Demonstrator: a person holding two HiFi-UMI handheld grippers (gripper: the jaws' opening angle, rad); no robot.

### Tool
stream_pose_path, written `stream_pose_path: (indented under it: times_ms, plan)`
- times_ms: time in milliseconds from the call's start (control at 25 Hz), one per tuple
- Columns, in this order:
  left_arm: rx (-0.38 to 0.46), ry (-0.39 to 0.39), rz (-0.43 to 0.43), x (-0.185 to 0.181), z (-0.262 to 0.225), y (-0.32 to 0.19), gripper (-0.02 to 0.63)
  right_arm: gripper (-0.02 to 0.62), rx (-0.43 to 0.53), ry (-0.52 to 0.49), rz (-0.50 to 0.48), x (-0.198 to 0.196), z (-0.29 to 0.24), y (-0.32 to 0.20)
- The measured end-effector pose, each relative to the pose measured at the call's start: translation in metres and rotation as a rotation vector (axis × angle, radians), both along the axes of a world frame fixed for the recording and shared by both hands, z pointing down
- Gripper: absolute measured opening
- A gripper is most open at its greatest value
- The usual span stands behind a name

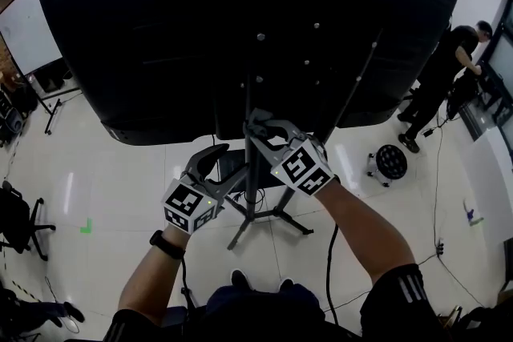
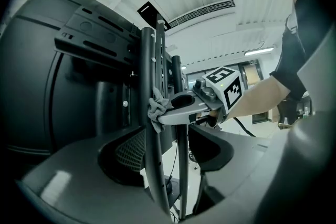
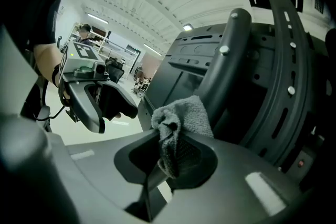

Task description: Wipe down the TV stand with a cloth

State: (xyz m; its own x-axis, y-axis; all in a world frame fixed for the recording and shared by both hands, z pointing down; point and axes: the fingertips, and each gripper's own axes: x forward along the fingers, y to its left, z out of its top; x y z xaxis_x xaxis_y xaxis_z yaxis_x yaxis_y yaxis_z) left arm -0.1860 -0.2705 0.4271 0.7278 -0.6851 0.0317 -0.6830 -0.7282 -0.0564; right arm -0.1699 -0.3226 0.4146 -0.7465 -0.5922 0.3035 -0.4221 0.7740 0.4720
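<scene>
Right gripper view shows crumpled nubby cloth [image 3: 181,113].

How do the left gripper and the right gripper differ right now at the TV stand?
The right gripper is shut on the grey cloth; the left gripper is open and holds nothing. The right gripper holds the cloth against the upright bar of the stand; the left gripper just has that bar between its parted jaws. Shared: both face the stand's back, side by side.
</scene>
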Motion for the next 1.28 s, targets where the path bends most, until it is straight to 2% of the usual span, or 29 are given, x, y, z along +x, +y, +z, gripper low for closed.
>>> stream_pose_path:
  times_ms: [240, 600, 760, 1280]
  plan:
    - [-0.055, 0.015, -0.053, 0.007, 0.026, -0.004, 0.278, 0.049, -0.039, 0.035, -0.064, 0.000, 0.033, 0.000]
    - [-0.144, 0.016, -0.134, 0.006, 0.095, -0.004, 0.282, 0.049, -0.078, 0.087, -0.127, -0.006, 0.106, 0.005]
    - [-0.197, 0.029, -0.127, 0.011, 0.127, -0.002, 0.282, 0.049, -0.099, 0.111, -0.130, 0.000, 0.146, 0.002]
    - [-0.268, -0.003, -0.124, 0.014, 0.244, -0.017, 0.288, 0.049, -0.199, 0.116, -0.124, -0.002, 0.264, 0.001]
